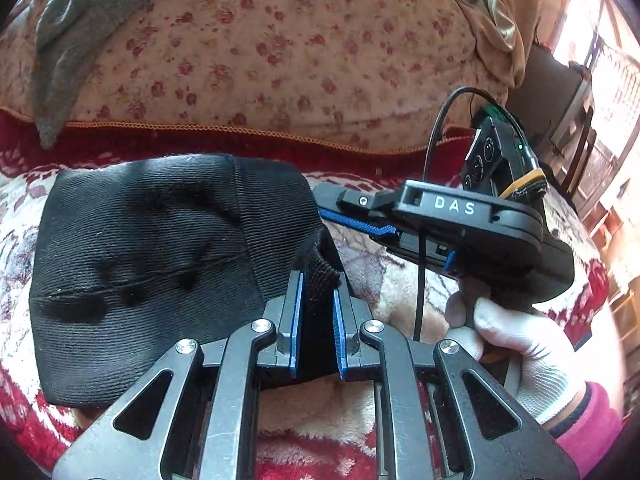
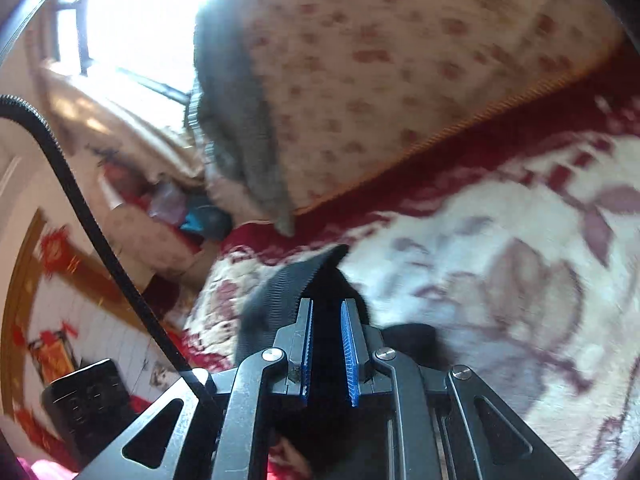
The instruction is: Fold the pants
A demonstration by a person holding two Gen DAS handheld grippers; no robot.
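Note:
Black ribbed pants lie in a folded block on the red-and-cream blanket. My left gripper is shut on a raised corner of the black fabric at the block's right side. My right gripper comes in from the right with its fingertips at the pants' right edge, held by a white-gloved hand. The right wrist view is blurred. There the right gripper is shut on black fabric, and a ribbed band of the pants sticks up past its pads.
A floral quilt is heaped behind the pants, with a grey garment draped over its left side. A chair and a bright window stand beyond the bed's right side. A black cable crosses the right wrist view.

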